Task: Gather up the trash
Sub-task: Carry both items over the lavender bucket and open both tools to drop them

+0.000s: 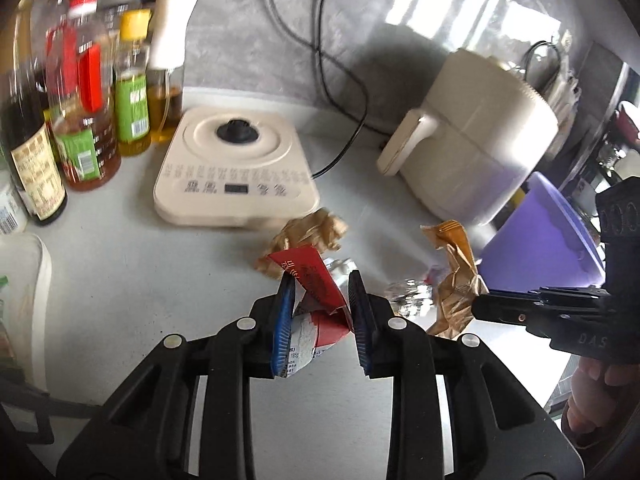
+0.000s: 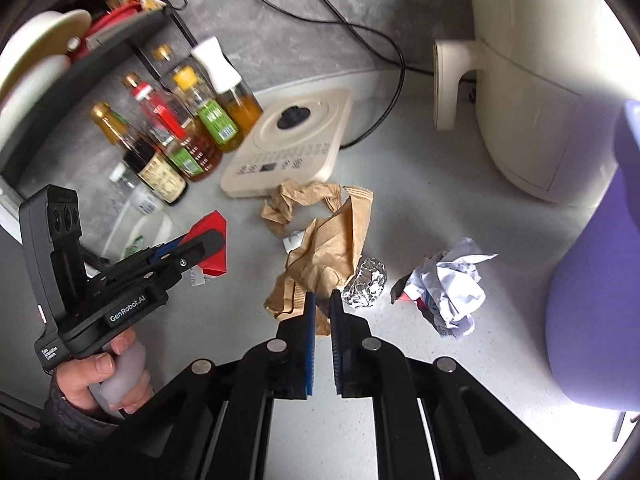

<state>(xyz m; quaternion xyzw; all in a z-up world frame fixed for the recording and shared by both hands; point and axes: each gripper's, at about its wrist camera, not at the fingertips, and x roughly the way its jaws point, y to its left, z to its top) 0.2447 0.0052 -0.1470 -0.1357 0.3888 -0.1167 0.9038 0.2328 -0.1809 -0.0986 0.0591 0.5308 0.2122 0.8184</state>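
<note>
The left claw sits closest to its lens, its blue pads pinching a red and white wrapper that hangs clear of the grey surface. The right claw is pressed nearly together on the lower edge of a crumpled brown paper bag, with a foil ball just beside it. Both grips look shallow: the wrapper is caught by a folded corner and could slide out, and the bag is held by a thin flap that might tear or drag the foil ball along. A crumpled white paper and another brown wad wait nearer the purple bin at the right edge. Both claws angle downward, the left tilted less steeply; a hand grips the left tool's handle.
</note>
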